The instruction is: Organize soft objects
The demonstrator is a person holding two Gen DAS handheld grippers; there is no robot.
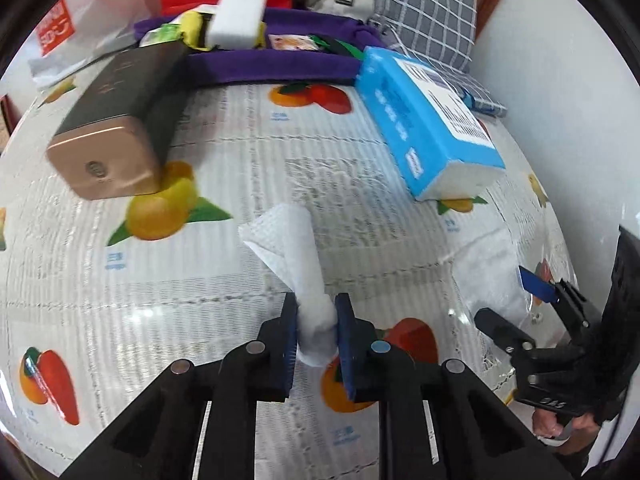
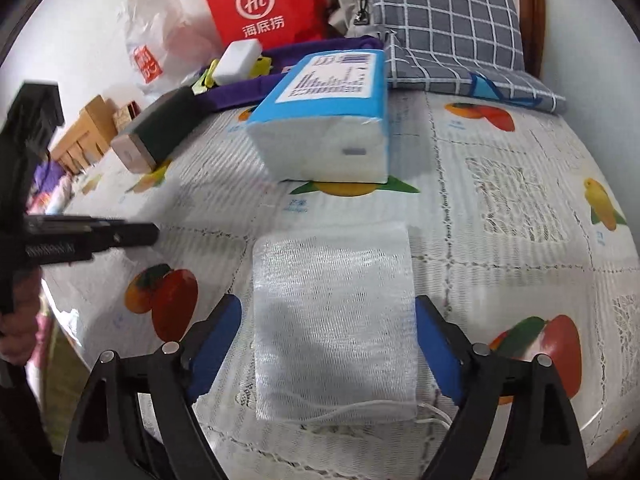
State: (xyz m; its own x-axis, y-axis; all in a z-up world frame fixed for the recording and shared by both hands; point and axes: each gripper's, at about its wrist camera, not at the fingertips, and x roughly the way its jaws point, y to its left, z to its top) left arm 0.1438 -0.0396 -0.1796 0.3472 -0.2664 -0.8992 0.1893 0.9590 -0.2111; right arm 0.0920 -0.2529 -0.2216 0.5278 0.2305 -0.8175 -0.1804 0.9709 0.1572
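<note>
Two grippers work over a table (image 2: 520,240) covered with a fruit-printed lace cloth. The left gripper (image 1: 316,332) points steeply down toward the cloth, its blue-padded fingers (image 1: 289,340) clenched on the lower end of a rolled white paper towel (image 1: 294,248); the roll's free end slants up and away from the pads and flares open at the top, above the middle of the table. In the right wrist view the same gripper shows only as a dark body entering from the left edge, with part of a hand beneath it.

The right gripper (image 2: 328,344) also tilts downward, its fingers (image 2: 218,340) spread wide and released. A folded white mesh cloth (image 2: 334,328) lies flat on the table between them, one pad just beside each of its long edges; whether either pad touches it I cannot tell. A thin white string trails from the cloth's near edge. In the left wrist view this gripper (image 1: 516,300) sits at the right, a hand (image 1: 560,426) gripping its handle low in the corner.

Farther back, a blue tissue pack (image 2: 320,120) stands beyond the mesh cloth, a gold-ended dark box (image 1: 116,128) lies to its left, and a purple towel (image 1: 272,64) carries a white sponge (image 1: 236,20) and small packets.
</note>
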